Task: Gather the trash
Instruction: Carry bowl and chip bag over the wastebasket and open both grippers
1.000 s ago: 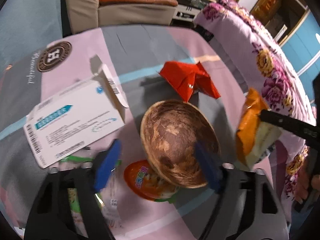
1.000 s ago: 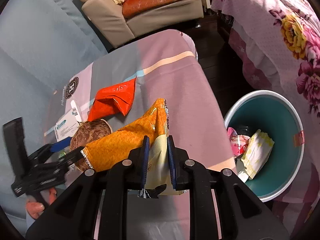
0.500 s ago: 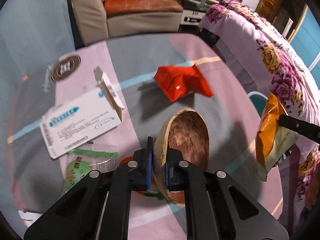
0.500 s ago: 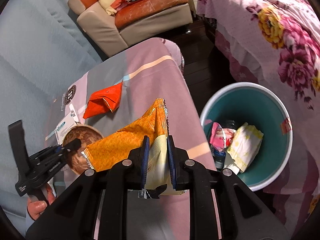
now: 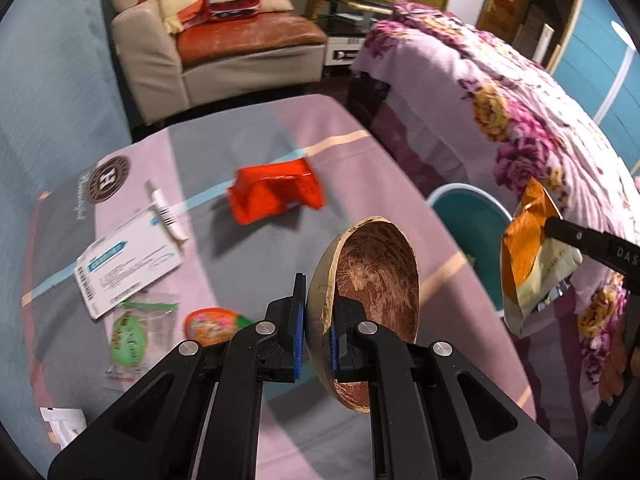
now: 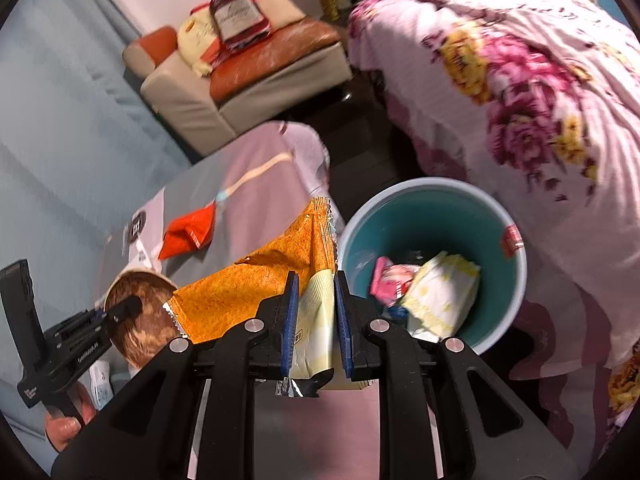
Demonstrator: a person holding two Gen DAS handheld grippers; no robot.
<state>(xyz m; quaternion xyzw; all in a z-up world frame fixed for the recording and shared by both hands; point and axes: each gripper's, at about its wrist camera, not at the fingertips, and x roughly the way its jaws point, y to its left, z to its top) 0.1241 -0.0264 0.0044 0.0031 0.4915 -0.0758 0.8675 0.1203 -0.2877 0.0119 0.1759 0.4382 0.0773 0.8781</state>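
My left gripper [image 5: 319, 316] is shut on the rim of a brown coconut-shell bowl [image 5: 376, 276], which hangs tilted on edge above the table [image 5: 360, 152]. My right gripper [image 6: 316, 312] is shut on an orange and cream snack bag [image 6: 264, 280], held in the air between the table's edge and the teal trash bin [image 6: 432, 216]. In the left wrist view the same snack bag [image 5: 532, 264] hangs at the right, in front of the bin [image 5: 472, 216]. A red wrapper [image 5: 276, 192], a white box [image 5: 128, 264], a green packet [image 5: 128, 336] and an orange sweet wrapper [image 5: 208, 324] lie on the table.
The bin holds a pink wrapper [image 6: 390, 278] and a cream packet [image 6: 440, 292]. A bed with a floral cover [image 6: 520, 100] stands close behind the bin. An armchair [image 5: 224, 52] with cushions is beyond the table's far end. A small white sachet [image 5: 64, 426] lies at the table's near left.
My left gripper closed on the bowl's rim and lifted it off the table, tipping it on edge. My right gripper carried the snack bag toward the bin, which now fills more of its view.
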